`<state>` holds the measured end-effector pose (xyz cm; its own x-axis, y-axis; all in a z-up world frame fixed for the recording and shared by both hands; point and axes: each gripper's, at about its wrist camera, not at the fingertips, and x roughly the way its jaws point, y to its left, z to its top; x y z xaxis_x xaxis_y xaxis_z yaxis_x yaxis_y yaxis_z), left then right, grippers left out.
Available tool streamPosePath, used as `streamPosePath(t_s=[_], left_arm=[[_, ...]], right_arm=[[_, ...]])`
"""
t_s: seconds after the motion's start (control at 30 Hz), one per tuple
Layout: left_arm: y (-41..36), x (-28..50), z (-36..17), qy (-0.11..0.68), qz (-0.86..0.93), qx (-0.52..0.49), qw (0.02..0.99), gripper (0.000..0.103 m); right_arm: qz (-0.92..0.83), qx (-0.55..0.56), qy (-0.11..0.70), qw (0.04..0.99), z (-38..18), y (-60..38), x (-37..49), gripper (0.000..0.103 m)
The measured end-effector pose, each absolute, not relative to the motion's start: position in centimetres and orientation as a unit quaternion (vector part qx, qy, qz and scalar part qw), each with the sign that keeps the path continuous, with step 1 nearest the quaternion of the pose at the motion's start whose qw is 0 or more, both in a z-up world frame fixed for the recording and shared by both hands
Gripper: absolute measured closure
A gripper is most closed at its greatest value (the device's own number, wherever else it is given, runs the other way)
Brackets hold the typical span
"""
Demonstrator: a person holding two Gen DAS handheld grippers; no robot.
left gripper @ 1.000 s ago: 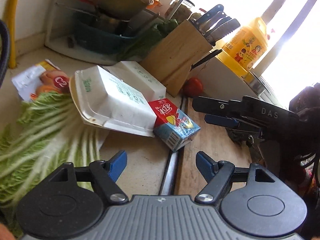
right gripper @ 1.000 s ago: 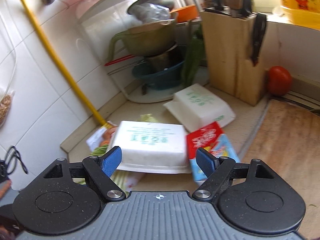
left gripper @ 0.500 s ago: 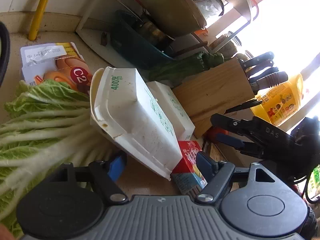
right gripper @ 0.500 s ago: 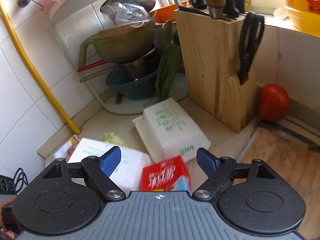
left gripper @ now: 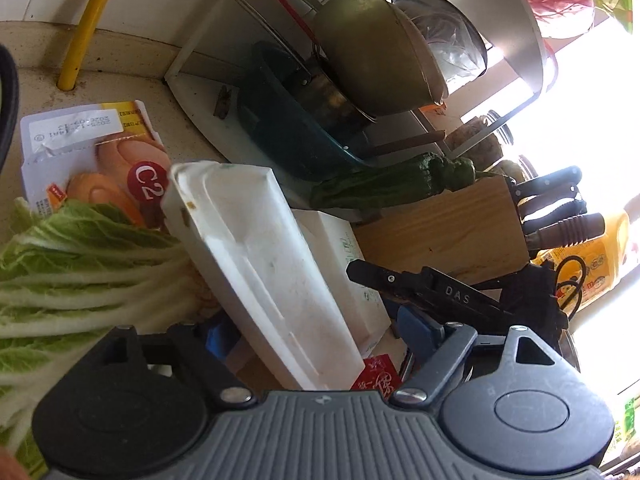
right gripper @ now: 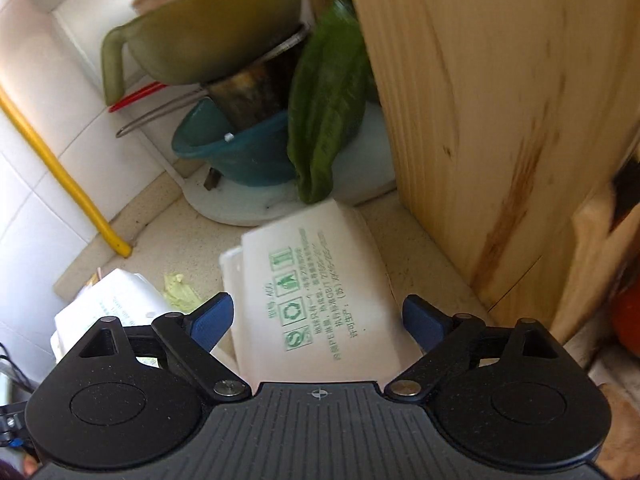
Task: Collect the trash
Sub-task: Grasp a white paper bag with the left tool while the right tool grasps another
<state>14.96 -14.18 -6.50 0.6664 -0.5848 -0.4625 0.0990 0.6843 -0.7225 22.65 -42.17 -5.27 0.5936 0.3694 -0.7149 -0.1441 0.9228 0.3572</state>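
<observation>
Right wrist view: right gripper [right gripper: 318, 322], jaws just opening, straddles one foam box [right gripper: 320, 292] hemmed by the knife block [right gripper: 500, 120]. Left wrist view alone shows the second foam box [left gripper: 256, 264] tilted between the left gripper [left gripper: 320, 330]'s widening jaws, cabbage [left gripper: 72, 276] beside.
</observation>
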Motion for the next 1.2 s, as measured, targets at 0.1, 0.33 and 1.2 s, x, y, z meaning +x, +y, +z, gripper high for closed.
streamPosePath(t_s=[0.1, 0.33, 1.2], left_arm=[[-14.7, 15.2, -6.2, 0.362, -0.196, -0.326, 0.851, 0.028], [-13.3, 15.4, -5.6, 0.375, -0.165, -0.295, 0.863, 0.057], [-15.3, 17.5, -2.4, 0.371, -0.17, -0.182, 0.894, 0.059]], right_arm=[[0.183, 0.171, 0.435, 0.865, -5.7, -42.5, 22.3, 0.008], [0.232, 0.205, 0.44, 0.843, -5.7, -41.3, 19.5, 0.008], [0.145, 0.101, 0.468, 0.866, -5.3, -38.4, 18.8, 0.013]])
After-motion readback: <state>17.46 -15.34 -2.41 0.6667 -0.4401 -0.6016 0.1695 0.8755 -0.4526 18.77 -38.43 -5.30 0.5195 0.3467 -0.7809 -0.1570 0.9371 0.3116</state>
